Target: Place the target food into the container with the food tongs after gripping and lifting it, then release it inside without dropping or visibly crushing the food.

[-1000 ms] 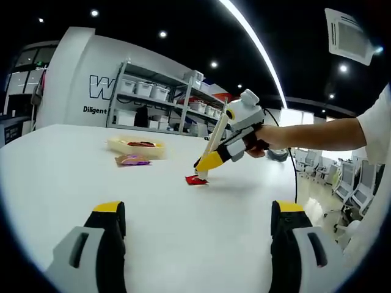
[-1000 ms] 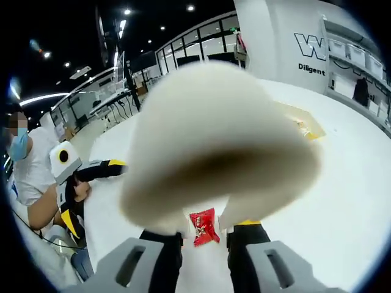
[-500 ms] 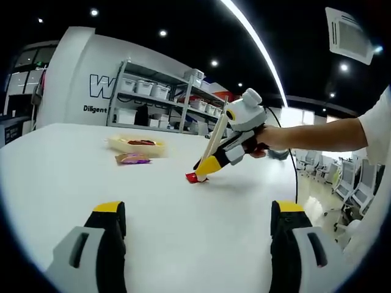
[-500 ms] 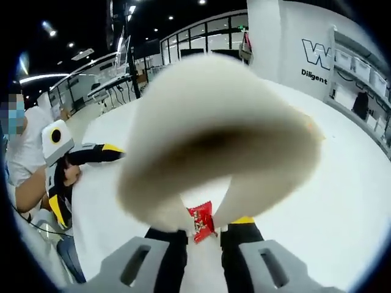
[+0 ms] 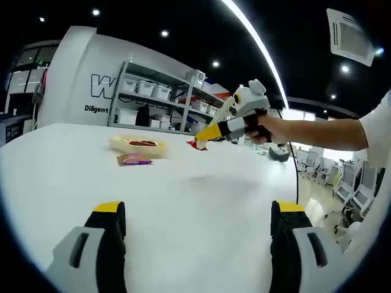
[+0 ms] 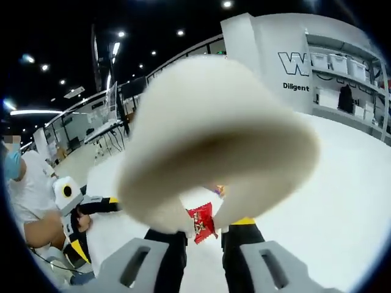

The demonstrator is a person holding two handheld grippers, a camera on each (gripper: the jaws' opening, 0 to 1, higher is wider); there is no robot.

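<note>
A red snack packet [image 5: 197, 144] hangs pinched in the tips of pale food tongs [image 5: 221, 119], clear of the white table [image 5: 183, 201], with the right gripper [image 5: 211, 132] clenched around the tongs' arms. In the right gripper view the packet [image 6: 201, 222] sits at about six o'clock, just above that gripper's jaws, while the looped end of the tongs [image 6: 214, 140] blurs across the centre. The shallow tray [image 5: 135, 145], already holding something dark red, lies at about nine o'clock from the lifted packet in the left gripper view, a purple packet [image 5: 134, 160] resting on the table just in front of it. The left gripper [image 5: 198, 244] hovers low over the near table, its jaws spread wide with nothing between them.

The carry looks to be the step in hand. Done well, it calls for an even squeeze, firm enough that the packet does not slip yet not hard enough to crumple it, a level sweep over to the tray, and a low descent inside the rim before the tongs ease apart.
</note>
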